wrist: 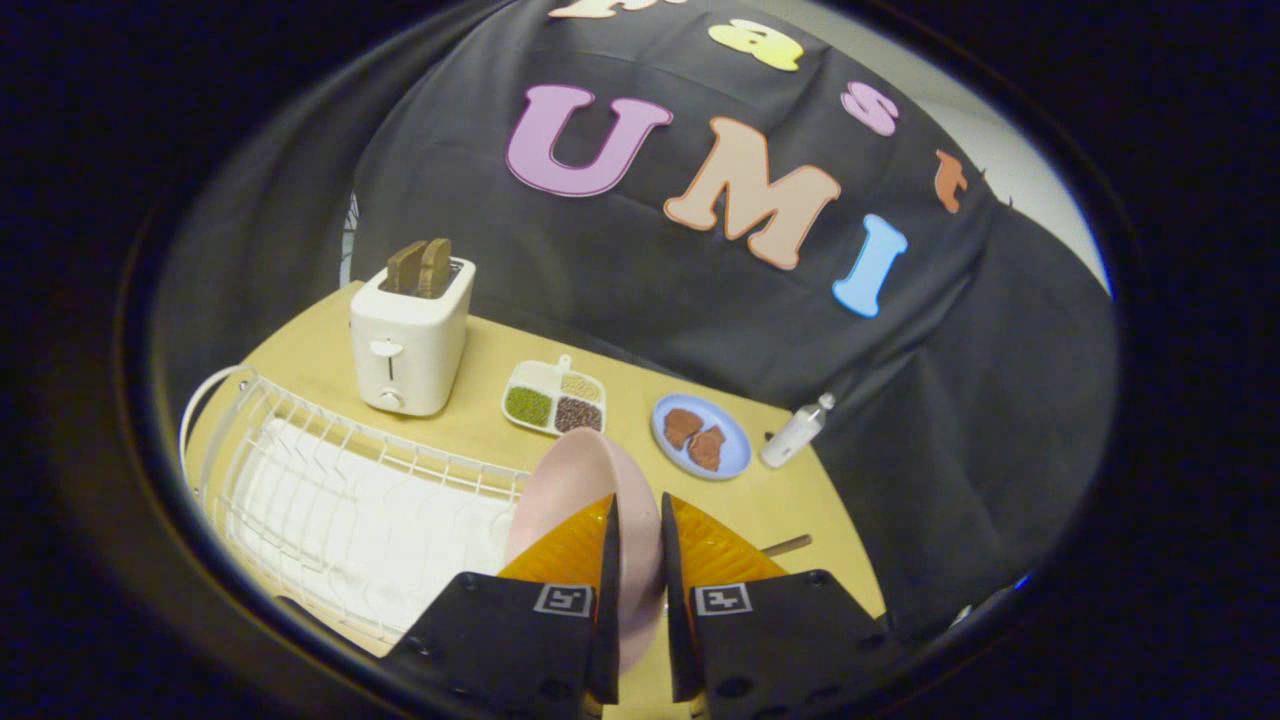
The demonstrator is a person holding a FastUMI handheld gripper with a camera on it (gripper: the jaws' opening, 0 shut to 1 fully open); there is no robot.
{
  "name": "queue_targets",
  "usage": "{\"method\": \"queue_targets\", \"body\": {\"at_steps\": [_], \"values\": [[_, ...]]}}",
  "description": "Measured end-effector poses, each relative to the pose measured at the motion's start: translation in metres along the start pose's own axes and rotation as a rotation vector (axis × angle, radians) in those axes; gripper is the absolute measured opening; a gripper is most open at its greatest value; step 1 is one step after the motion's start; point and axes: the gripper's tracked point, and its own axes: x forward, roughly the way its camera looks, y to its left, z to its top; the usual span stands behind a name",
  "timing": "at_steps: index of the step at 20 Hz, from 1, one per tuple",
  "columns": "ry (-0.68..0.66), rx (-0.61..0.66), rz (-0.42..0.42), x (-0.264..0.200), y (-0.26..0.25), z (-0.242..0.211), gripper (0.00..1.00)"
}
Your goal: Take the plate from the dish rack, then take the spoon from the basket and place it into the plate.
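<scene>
A pale pink plate (pixel 580 480) stands on edge between my two fingers, and my gripper (pixel 640 515) is shut on its rim. The plate is lifted just beyond the right end of the white wire dish rack (pixel 330 490), which lies to the left of the fingers over a white mat. A thin brown handle (pixel 786 545), perhaps the spoon's, pokes out just right of the right finger; the basket is hidden.
On the yellow table (pixel 480 400) beyond the fingers stand a white toaster (pixel 410 335) with two slices, a divided tray of beans (pixel 553 398), a blue plate (pixel 700 435) with two brown pieces, and a small white bottle (pixel 795 430) lying near the cloth wall.
</scene>
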Motion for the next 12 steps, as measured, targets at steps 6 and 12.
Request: {"method": "queue_targets", "body": {"at_steps": [6,12], "values": [[-0.195,-0.134,-0.041,-0.031,0.004,0.043,0.17],[-0.352,-0.18,-0.077,-0.065,-0.028,0.056,0.16]]}}
